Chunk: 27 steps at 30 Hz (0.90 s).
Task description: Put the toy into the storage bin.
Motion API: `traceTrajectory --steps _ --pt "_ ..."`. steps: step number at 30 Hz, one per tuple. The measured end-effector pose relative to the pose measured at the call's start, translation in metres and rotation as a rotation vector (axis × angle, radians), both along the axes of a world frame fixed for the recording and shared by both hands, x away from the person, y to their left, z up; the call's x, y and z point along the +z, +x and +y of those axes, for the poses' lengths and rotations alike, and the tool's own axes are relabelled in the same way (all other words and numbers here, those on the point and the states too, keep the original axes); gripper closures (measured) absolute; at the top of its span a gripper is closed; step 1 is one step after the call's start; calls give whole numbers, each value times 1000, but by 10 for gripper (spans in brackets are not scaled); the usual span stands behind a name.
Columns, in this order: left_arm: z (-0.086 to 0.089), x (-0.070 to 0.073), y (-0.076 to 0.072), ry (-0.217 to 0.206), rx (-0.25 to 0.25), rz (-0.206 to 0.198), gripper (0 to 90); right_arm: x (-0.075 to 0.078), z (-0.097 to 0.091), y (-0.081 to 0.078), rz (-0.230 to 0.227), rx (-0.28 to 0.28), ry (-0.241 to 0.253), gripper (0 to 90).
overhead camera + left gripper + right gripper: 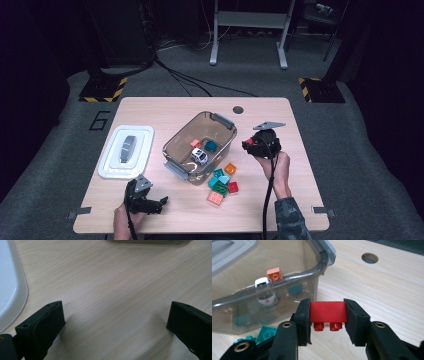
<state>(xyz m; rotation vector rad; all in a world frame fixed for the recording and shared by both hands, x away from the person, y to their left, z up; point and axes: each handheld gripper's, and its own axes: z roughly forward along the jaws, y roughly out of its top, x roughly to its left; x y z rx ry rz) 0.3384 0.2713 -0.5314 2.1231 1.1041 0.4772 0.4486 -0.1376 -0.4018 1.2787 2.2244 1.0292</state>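
A red brick (327, 312) is clamped between the pads of the right gripper (327, 315), lower centre of the right gripper view, beside the clear bin (322, 263). A carry over the rim and a release inside are judged to be called for next. The left gripper (113, 322) is held wide open and empty over the table (120, 285).

Two hand-held grippers, one spread, one clamped.

The left gripper (159, 204) is held low at the lower left of the high view, lying nearly level, its black jaws spread wide apart and nothing gripped between them; the left hand (121, 220) is seen at the bottom edge. The right gripper (248, 143) is held raised right of centre, jaws closed on a red brick (327, 312); the right hand (276, 165) is wrapped around its body, the sleeved forearm entering from the lower right.
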Motion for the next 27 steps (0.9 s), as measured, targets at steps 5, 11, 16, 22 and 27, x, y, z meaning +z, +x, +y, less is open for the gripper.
traceTrajectory --steps 5,11,16,22,27 --pt "0 0 0 0 0 0 9 10 1 5 -20 9 -7 588" --pt "0 0 0 0 -2 0 9 22 5 10 -35 7 -4 588" --pt "0 0 0 1 -1 0 9 32 10 14 -44 1 2 588" --pt "0 0 0 0 -2 3 9 41 19 21 -57 23 -1 588" --pt "0 0 0 0 -2 2 9 45 32 27 -51 49 -6 588"
